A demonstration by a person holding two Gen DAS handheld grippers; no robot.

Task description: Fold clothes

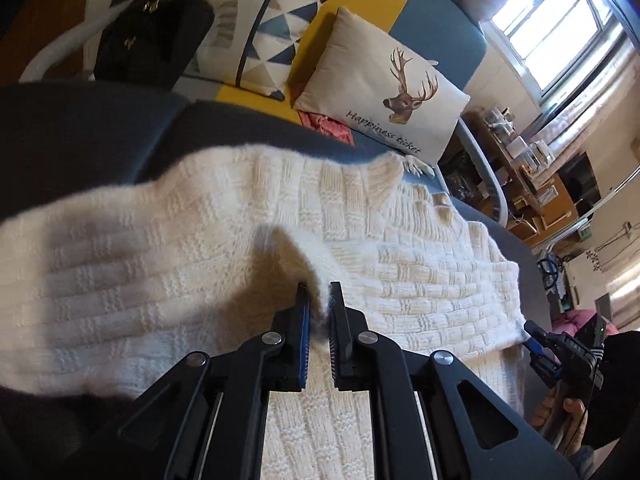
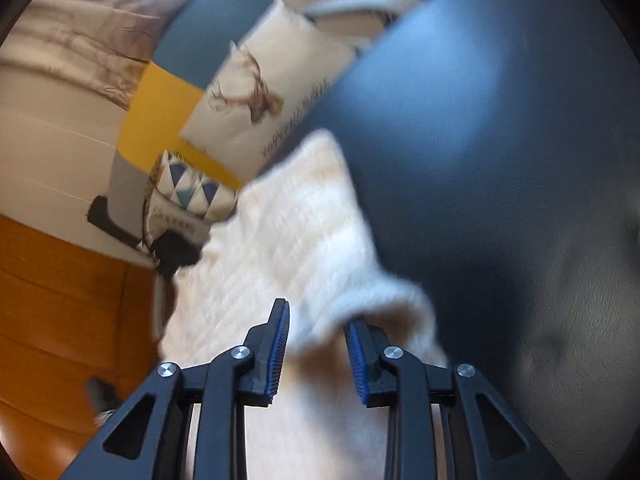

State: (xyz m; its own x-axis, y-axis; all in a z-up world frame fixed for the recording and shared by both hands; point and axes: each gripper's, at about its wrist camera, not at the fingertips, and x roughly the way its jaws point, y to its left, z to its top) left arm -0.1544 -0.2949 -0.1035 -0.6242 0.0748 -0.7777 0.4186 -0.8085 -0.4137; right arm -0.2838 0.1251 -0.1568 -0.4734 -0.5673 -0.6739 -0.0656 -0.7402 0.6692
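Your left claw [image 1: 320, 300] pinches a raised fold of the white sweater [image 1: 400, 248] spread on the dark sofa [image 1: 100, 128]; your right claw [image 2: 316, 320] gapes around its edge, folding unfinished

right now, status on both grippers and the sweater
Left gripper shut on white knit sweater, pinching a raised fold. Right gripper open, sweater edge between its fingers. Sweater spread on dark sofa seat. Nothing in the way.
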